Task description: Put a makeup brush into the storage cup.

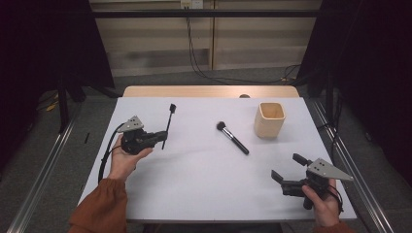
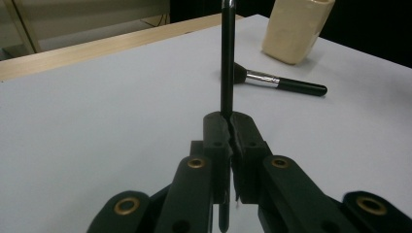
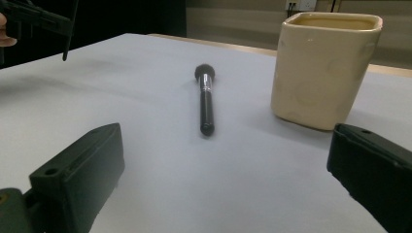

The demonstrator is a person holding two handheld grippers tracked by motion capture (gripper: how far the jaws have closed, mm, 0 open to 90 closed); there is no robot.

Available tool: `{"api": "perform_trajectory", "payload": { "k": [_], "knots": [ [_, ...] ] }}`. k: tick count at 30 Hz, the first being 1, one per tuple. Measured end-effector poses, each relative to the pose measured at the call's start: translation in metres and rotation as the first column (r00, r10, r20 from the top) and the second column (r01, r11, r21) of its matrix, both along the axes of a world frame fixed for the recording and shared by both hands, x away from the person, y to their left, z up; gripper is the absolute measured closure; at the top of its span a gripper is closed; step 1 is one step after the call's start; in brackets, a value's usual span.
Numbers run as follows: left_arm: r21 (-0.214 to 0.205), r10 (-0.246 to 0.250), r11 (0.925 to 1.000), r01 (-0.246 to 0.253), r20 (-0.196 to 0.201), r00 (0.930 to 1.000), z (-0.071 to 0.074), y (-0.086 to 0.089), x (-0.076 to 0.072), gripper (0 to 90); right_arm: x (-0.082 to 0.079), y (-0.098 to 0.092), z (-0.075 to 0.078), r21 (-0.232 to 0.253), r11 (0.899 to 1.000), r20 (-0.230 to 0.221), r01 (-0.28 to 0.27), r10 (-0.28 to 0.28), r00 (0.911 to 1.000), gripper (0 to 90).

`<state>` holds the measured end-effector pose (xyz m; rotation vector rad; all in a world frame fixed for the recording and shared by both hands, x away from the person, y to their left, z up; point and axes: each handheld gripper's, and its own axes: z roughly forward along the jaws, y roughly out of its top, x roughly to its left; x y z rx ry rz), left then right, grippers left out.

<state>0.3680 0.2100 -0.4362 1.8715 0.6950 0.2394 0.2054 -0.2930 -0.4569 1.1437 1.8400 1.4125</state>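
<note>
We clamp left tool (image 2: 228, 127) on slim black stiff makeup brush (image 1: 168, 125), lifted over tabletop (image 1: 194, 184) | light, slippery: grip mid-handle | right tool (image 1: 288, 172) gapes empty.

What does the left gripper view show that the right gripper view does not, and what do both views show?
Left gripper view alone: the left tool shut on a thin black stick-like brush, seen close up. Right gripper view alone: the right tool with its jaws wide apart. Both: the black-handled round makeup brush lying on the white table, and the cream square ceramic cup.
</note>
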Motion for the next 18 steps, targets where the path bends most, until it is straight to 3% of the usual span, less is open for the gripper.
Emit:
{"api": "perform_trajectory", "payload": {
  "k": [8, 12, 18],
  "knots": [
    [-0.013, -0.01, 0.9999, 0.011, 0.029, 0.9995, 0.002, 0.002, -0.019, 86.2, 0.0, 0.001, 0.001, 0.005, 1.0, 0.011, -0.001, 0.001, 0.9999, 0.0],
    [-0.01, -0.019, 0.9998, 0.02, 0.023, 0.9996, 0.0, 0.003, -0.028, 86.3, 0.0, 0.001, 0.001, 0.004, 1.0, 0.015, -0.005, 0.004, 0.9999, 0.0],
    [-0.041, -0.03, 0.9987, 0.031, 0.027, 0.9992, 0.006, -0.001, -0.04, 86.3, 0.001, 0.005, 0.001, 0.006, 1.0, 0.022, -0.009, 0.009, 0.9997, 0.0]
  ]
}}
